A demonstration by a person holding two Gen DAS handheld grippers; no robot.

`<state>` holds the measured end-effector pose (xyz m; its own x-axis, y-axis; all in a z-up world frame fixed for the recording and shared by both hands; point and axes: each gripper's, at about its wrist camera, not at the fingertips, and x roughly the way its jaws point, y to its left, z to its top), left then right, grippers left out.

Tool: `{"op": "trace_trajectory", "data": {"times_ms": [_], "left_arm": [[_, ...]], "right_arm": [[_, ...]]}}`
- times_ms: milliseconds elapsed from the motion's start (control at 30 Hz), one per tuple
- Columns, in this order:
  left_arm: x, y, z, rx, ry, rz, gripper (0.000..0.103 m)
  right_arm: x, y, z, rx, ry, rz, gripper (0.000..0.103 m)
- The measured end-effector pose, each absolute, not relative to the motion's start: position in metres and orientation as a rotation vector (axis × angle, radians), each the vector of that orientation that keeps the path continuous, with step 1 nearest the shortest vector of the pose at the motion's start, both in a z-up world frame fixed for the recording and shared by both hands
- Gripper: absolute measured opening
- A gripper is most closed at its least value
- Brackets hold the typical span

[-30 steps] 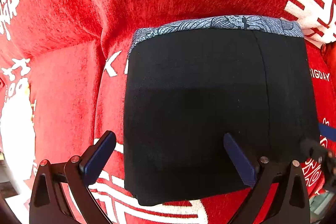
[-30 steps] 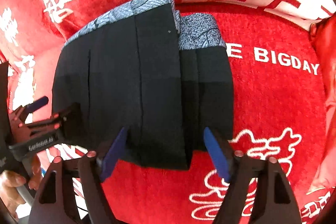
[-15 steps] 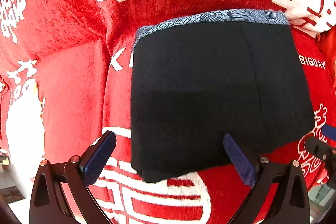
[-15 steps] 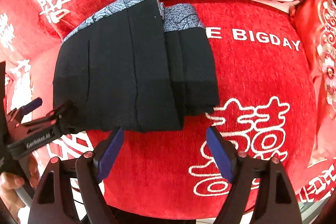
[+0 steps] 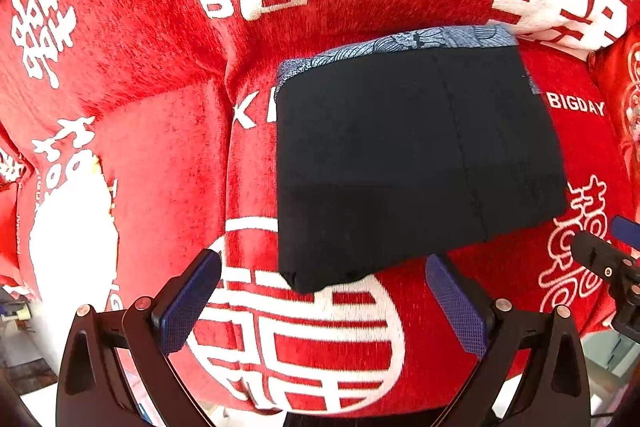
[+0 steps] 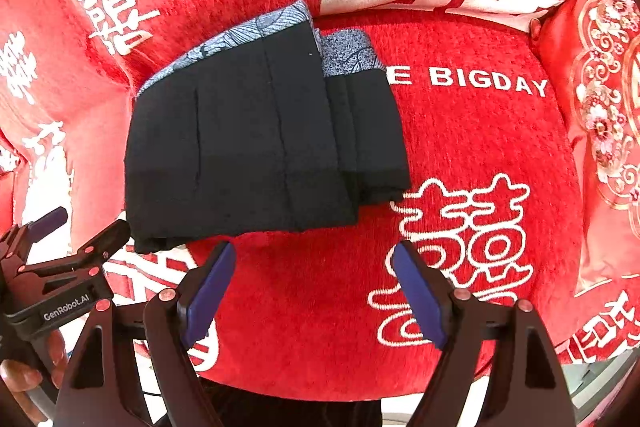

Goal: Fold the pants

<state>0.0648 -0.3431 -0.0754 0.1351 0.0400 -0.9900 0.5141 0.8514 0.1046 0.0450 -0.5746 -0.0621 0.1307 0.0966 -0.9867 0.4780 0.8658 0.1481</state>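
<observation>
Both claws have risen clear of the one folded pair of black pants (image 5: pixel 416 163), blue-patterned band apparently its waistband, now ahead of spread, empty left gripper (image 5: pixel 324 301) and right gripper (image 6: pixel 312 291).

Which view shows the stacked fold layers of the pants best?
Right wrist. There the pants show stepped layers along their right edge, with the patterned waistband peeking out at two levels. Left wrist shows the pants as one flat black panel, with the waistband only along the top.

pants (image 6: pixel 248 147): matt black cloth, patterned blue-grey woven band | seat cover (image 6: pixel 480 155): red plush, fuzzy nap | cushion (image 6: pixel 608 99): glossy satin | gripper pads (image 6: pixel 416 295): textured blue rubber
</observation>
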Motion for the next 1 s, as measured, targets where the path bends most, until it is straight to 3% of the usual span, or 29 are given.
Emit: {"op": "trace_trajectory", "data": {"times_ms": [1000], "left_arm": [[0.049, -0.308, 0.01, 0.5, 1.329, -0.415, 0.103]], "right_arm": [[0.03, -0.53, 0.015, 0.436, 1.4, -0.335, 0.084]]}}
